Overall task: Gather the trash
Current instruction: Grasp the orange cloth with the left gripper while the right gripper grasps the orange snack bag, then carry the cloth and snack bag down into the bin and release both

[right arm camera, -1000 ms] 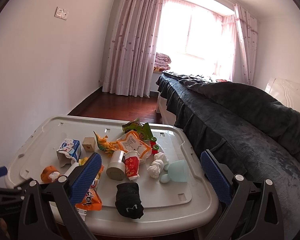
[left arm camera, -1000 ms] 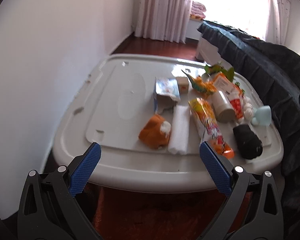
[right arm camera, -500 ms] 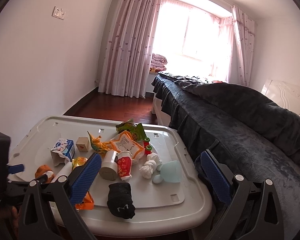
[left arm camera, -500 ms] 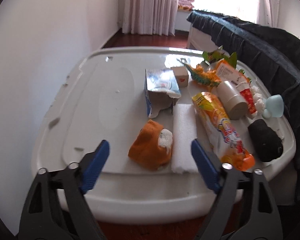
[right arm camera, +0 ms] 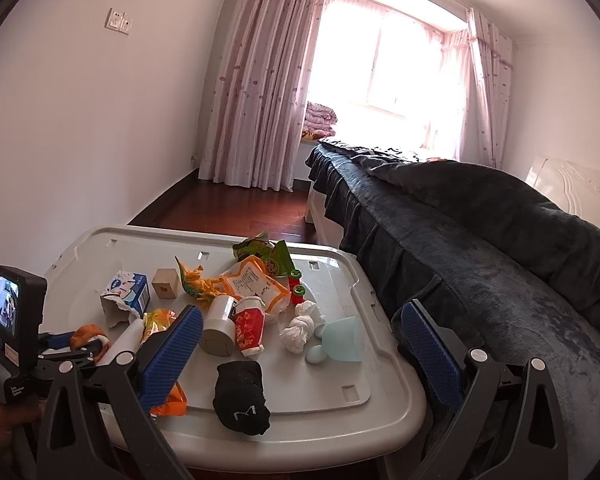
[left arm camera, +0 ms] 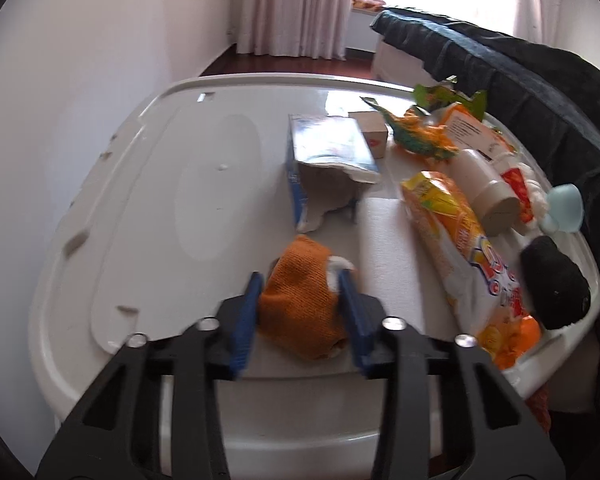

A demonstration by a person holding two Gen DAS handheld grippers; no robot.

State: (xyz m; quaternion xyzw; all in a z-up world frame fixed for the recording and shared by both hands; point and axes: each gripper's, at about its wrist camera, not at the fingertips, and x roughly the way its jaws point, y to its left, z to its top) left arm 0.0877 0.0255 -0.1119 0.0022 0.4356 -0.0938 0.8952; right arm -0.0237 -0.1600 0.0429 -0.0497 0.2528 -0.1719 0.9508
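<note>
My left gripper [left arm camera: 300, 282] is shut on an orange rolled sock [left arm camera: 300, 300] near the front edge of the white plastic lid [left arm camera: 160, 200]; the sock also shows in the right wrist view [right arm camera: 88, 334]. Beside it lie a white paper roll [left arm camera: 388, 256], a torn blue milk carton [left arm camera: 328, 160], an orange snack bag [left arm camera: 456, 240] and a black sock [left arm camera: 554, 286]. My right gripper [right arm camera: 300, 344] is open and empty, held above the lid's near right side.
The lid [right arm camera: 340, 364] also holds a paper cup [right arm camera: 219, 326], a red cup [right arm camera: 249, 326], a white knotted cloth [right arm camera: 300, 326], a pale blue cup [right arm camera: 346, 338], a toy dinosaur [right arm camera: 198, 284], a wooden block [right arm camera: 166, 283] and a green wrapper [right arm camera: 266, 254]. A dark bed [right arm camera: 480, 240] stands right.
My left gripper moved forward over the lid and closed its fingers around the orange sock. The right gripper stayed open and shifted slightly.
</note>
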